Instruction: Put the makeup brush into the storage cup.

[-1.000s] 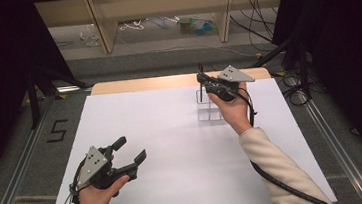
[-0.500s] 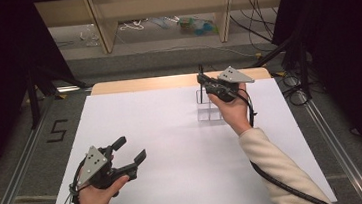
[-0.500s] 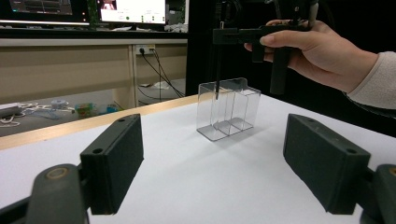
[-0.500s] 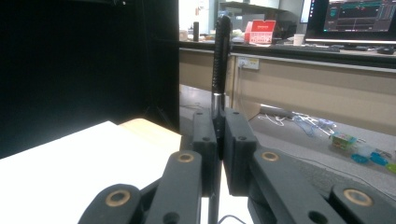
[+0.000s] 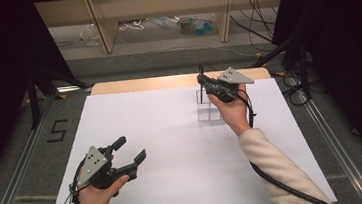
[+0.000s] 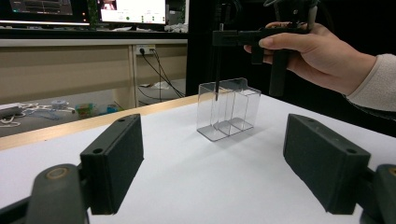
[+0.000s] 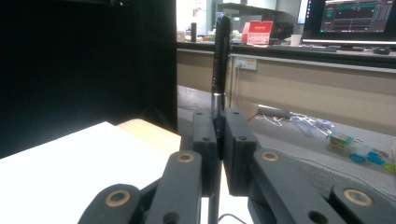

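Note:
A clear plastic holder (image 5: 209, 111) (image 6: 228, 109) with three compartments stands on the white sheet (image 5: 172, 133) toward the far right. My right gripper (image 5: 201, 81) (image 7: 219, 140) hovers just above it, shut on a thin black pen (image 7: 220, 51) (image 6: 217, 79) held upright. In the left gripper view the pen's lower tip dips just inside the holder's leftmost compartment. My left gripper (image 5: 129, 150) (image 6: 217, 158) rests in a hand near the front left of the sheet, jaws wide open with nothing between them, aimed at the holder.
The wooden table edge (image 5: 142, 84) shows beyond the sheet. Behind it are shelf legs (image 5: 102, 29), cables and small items on the floor (image 5: 194, 24). Black curtains flank both sides. A cable (image 5: 277, 183) trails from the right gripper along the sleeve.

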The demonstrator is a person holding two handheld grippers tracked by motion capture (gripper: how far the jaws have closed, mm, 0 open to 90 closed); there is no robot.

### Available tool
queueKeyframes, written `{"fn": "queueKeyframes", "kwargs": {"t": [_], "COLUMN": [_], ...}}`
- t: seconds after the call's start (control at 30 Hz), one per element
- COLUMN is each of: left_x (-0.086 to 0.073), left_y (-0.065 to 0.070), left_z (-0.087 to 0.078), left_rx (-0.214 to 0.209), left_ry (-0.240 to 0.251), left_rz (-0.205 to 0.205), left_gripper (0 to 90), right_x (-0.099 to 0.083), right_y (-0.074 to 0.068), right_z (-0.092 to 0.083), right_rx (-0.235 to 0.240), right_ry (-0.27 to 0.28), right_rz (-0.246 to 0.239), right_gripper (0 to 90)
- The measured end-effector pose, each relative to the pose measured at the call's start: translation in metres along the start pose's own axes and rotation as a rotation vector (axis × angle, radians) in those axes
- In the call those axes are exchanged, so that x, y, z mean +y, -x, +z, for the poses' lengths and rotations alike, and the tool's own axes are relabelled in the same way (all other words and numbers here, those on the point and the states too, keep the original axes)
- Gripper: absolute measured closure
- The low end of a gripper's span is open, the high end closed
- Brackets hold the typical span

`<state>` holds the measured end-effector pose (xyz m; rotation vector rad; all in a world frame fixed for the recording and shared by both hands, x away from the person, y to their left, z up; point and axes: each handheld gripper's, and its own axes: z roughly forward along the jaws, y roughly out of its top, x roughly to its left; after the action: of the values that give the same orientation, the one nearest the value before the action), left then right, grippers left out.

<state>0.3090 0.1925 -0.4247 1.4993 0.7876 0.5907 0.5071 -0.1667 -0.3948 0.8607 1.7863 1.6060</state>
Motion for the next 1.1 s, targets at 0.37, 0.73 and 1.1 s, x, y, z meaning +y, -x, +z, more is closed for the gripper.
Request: {"fn": "queueKeyframes", "kwargs": {"t": [0.37, 0.73, 1.1], "left_x": [-0.0004, -0.0005, -0.0002], "left_y": [0.0001, 0.0, 0.0001], "left_z": [0.0002, 0.0001, 0.0003], "left_rx": [-0.002, -0.002, -0.003], "left_ry": [-0.003, -0.003, -0.002], "left_rz": [0.0, 0.0, 0.002], "left_gripper": [20.1, 20.1, 20.1], "right_x": [-0.0027, -0.007, -0.0097], "right_y": [-0.001, -0.0023, -0.0033], "right_z": [0.0011, 0.003, 0.0045], "right_rx": [0.003, 0.005, 0.001], "right_ry": [-0.019, -0.037, -0.048], "right_rz": [-0.002, -0.003, -0.006], "right_gripper": [85.3, 85.3, 85.2]}}
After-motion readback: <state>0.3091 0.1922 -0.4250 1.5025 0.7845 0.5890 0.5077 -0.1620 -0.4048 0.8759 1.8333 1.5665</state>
